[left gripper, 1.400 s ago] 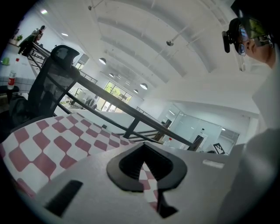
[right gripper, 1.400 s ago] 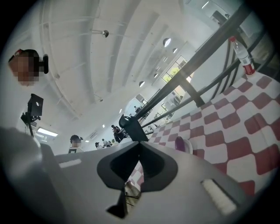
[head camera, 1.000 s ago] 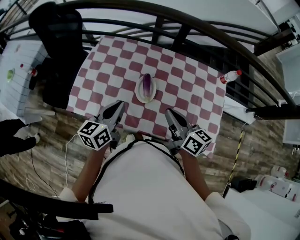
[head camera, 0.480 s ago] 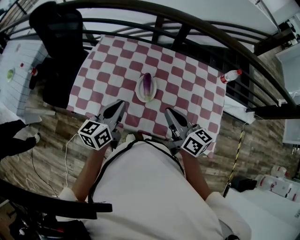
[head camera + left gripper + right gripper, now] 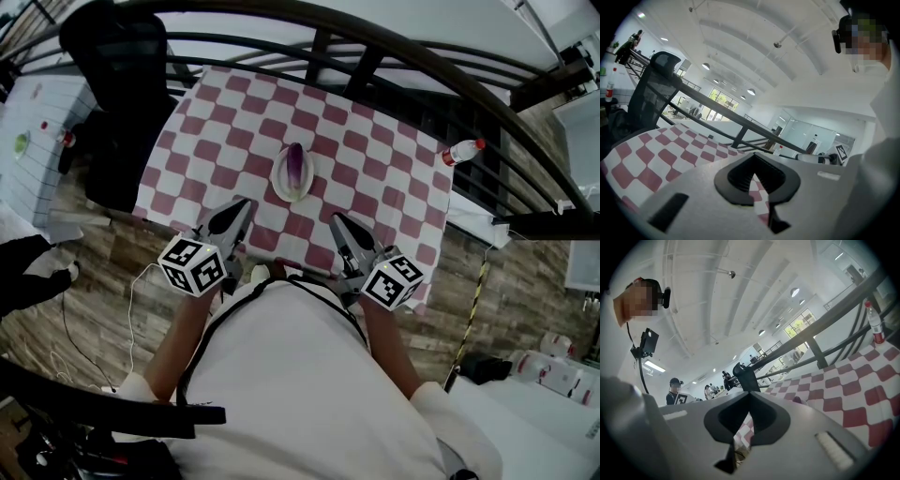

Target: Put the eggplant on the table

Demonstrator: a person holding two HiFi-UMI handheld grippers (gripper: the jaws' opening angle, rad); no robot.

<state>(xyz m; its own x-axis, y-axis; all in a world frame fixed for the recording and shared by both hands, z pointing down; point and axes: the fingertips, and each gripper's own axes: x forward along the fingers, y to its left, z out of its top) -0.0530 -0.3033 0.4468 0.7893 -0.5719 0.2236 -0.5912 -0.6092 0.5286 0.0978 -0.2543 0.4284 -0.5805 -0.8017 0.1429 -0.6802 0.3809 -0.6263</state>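
Far left, a black office chair (image 5: 117, 56) sits by the table's corner. Next along is the left gripper (image 5: 242, 202), low over the near edge of the red-and-white checked tablecloth (image 5: 394, 178). Its own view shows the 2 jaws clenched tip to tip, with nothing caught between them. In the centre of the table lies the eggplant (image 5: 296, 167), purple, lengthwise on a small white plate (image 5: 280, 187), so it is on the plate and not on the cloth itself. It's ahead of both grippers and clear of each. On to the right gripper (image 5: 337, 221), also over the near edge, jaws clenched together and empty too. Both point away from the person in the white top (image 5: 300, 375). Far right, 1 plastic bottle with a red cap (image 5: 461, 152) sits at the table's far corner, by the black railing (image 5: 362, 70).
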